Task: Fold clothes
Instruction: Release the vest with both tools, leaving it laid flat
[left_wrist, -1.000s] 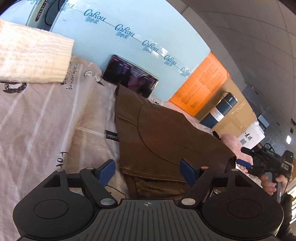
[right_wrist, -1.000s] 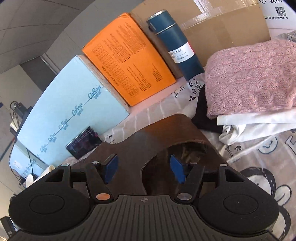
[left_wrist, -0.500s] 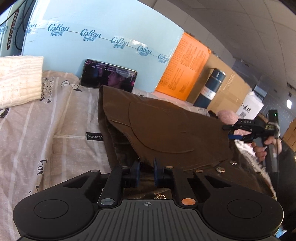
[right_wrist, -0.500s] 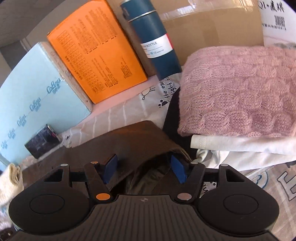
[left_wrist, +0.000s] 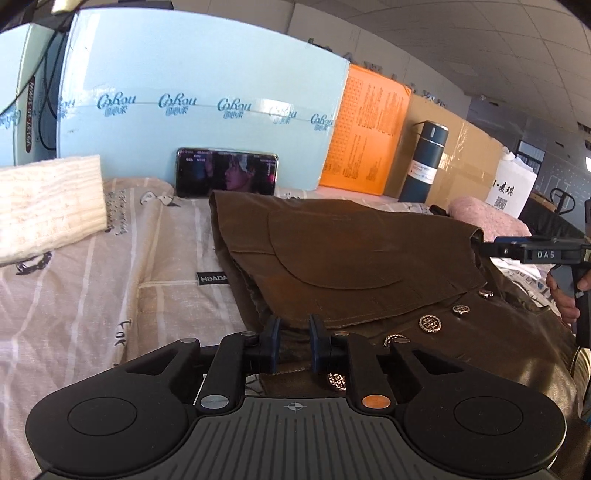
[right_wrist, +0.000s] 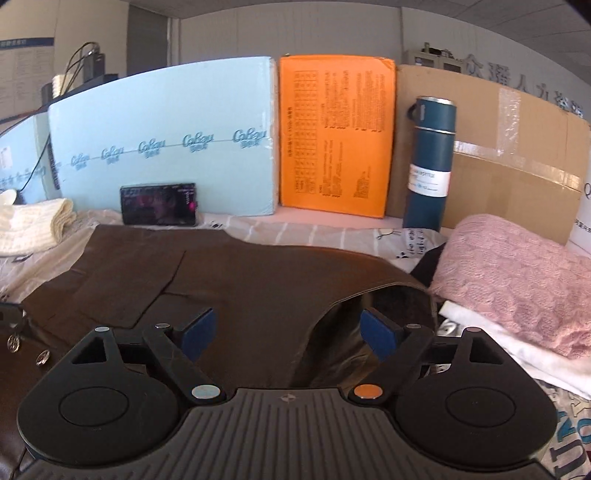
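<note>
While the left hand-held gripper (left_wrist: 293, 341) pinches the brown jacket's (left_wrist: 351, 258) half-folded hem, the right hand-held gripper (right_wrist: 286, 332) hovers open just above it.

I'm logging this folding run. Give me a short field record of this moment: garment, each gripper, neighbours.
garment: brown jacket, one part folded over, metal buttons showing
left gripper: nearly shut, pinching the jacket's near edge
right gripper: open, over the jacket's right end
left of jacket: cream knit
right of jacket: pink sweater on white clothes
behind: phone, blue bottle
</note>
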